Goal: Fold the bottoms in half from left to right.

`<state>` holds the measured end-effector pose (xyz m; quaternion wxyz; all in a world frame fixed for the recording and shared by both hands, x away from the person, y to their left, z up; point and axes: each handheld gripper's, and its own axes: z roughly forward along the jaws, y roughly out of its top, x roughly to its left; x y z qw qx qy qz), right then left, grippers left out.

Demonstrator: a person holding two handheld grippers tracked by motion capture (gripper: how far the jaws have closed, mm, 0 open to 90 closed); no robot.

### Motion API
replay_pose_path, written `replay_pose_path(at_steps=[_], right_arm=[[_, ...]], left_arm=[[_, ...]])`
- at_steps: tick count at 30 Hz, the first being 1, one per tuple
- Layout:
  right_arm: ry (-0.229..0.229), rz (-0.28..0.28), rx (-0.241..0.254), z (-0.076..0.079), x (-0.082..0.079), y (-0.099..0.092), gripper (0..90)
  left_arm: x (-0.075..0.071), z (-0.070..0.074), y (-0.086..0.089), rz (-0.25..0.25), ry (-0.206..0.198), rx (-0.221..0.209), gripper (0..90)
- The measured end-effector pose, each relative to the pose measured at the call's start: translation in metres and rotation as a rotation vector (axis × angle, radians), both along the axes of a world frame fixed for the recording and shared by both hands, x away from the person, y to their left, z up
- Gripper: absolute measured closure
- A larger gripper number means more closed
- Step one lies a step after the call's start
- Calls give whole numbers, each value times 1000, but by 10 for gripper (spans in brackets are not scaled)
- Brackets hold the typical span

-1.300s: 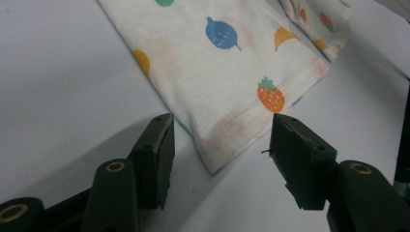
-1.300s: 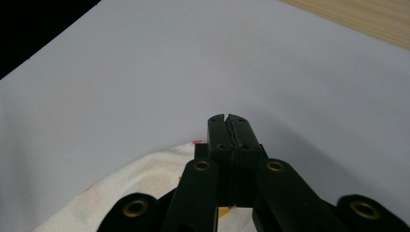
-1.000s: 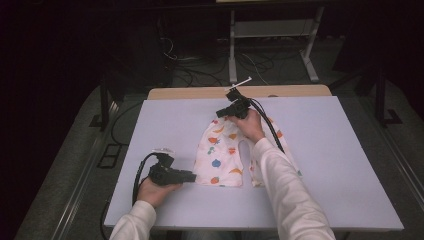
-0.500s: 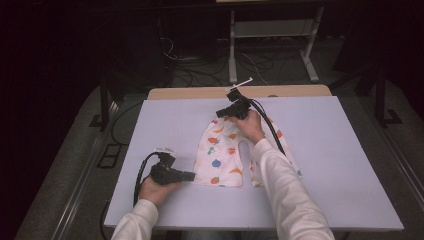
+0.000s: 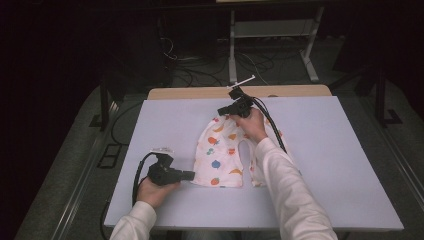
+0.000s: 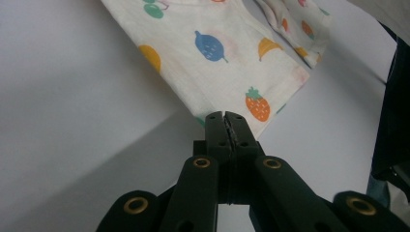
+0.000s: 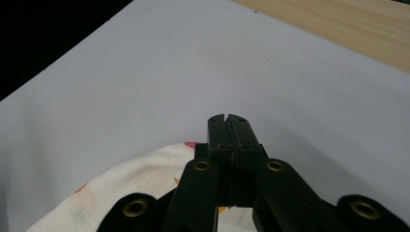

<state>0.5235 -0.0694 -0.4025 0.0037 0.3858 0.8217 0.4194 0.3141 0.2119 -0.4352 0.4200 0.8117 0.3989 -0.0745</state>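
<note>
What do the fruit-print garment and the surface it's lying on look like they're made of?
Fruit-print garment: thin woven or knit cloth, probably cotton, matte; a fine weave shows in the left gripper view and it lies soft and creased. Tabletop sheet: smooth, pale, matte, likely foam board or plastic, laid over a wood-grain table.

Jaws hide the cloth's [image 6: 217,58] gripped corner.

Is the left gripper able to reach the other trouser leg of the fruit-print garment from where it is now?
Probably not without letting go: the left gripper is shut on the near leg's hem of the fruit-print garment, and the other leg lies beyond it, under the person's right forearm.
</note>
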Motion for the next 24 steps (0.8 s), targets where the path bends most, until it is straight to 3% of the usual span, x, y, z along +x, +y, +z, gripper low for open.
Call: replay_pose_path(at_steps=[6,24], right_arm=[[-10,1,-4,7,-1,-4,885],[-30,-22,3,16,-1,-25,885]], left_arm=[[0,13,-3,-18,-15,-44,892],[-5,45,-34,-106,-87,-71,892]])
